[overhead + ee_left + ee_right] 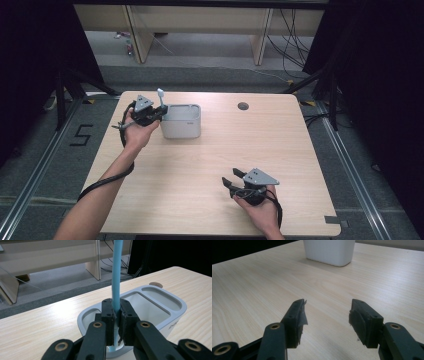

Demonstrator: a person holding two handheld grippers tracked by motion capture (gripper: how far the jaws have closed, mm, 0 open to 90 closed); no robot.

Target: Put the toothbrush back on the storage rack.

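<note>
The left gripper (116, 322) is squeezing a light blue stick (116, 277) upright, so its bottom end is going straight into the near-left slot of the white holder (175, 315) at the table's far left. The right gripper (327, 320) is waiting open, holding nothing.

"What is the table (200, 165) made of?"
"Light wood, smooth, with thin lines in it."
"And the white holder (160, 302)?"
"Smooth plastic, a bit dull. The blue stick (116, 272) looks like smooth plastic too."
</note>
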